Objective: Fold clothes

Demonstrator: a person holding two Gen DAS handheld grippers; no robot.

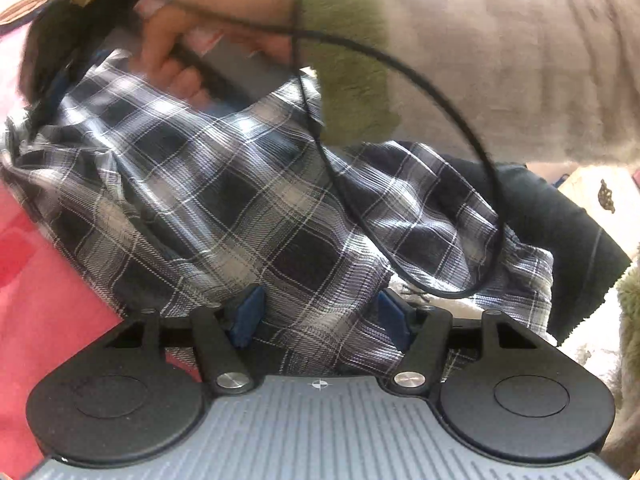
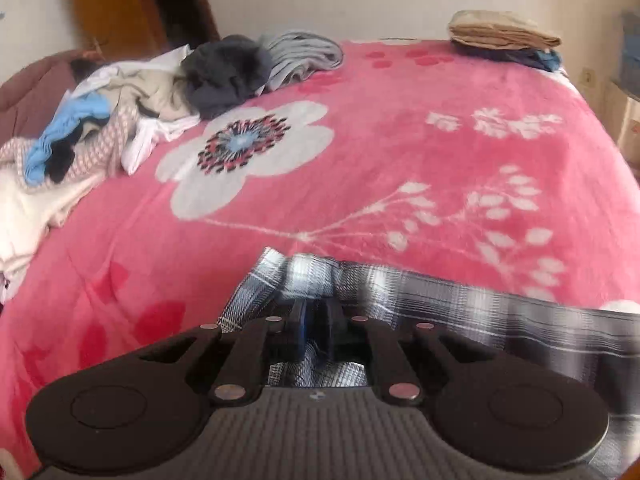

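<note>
A black-and-white plaid shirt (image 1: 240, 184) lies rumpled on the pink blanket (image 1: 36, 272). My left gripper (image 1: 320, 314) hovers at the shirt's near edge. Its blue pads (image 1: 248, 312) stand wide apart, with flat plaid cloth between them and no visible pinch. My right gripper (image 1: 44, 108) shows blurred at the upper left of the left wrist view, held by a person's hand (image 1: 172, 52) with a green cuff (image 1: 344, 52). In the right wrist view the right gripper (image 2: 316, 328) is shut on a bunched edge of the plaid shirt (image 2: 460, 304), which trails off to the right.
A heap of unfolded clothes (image 2: 120, 120) lies at the far left of the pink floral blanket (image 2: 400, 140). A folded stack (image 2: 500, 36) sits at its far right corner. A black cable (image 1: 400, 68) loops over the shirt. A dark garment (image 1: 560, 220) lies to the shirt's right.
</note>
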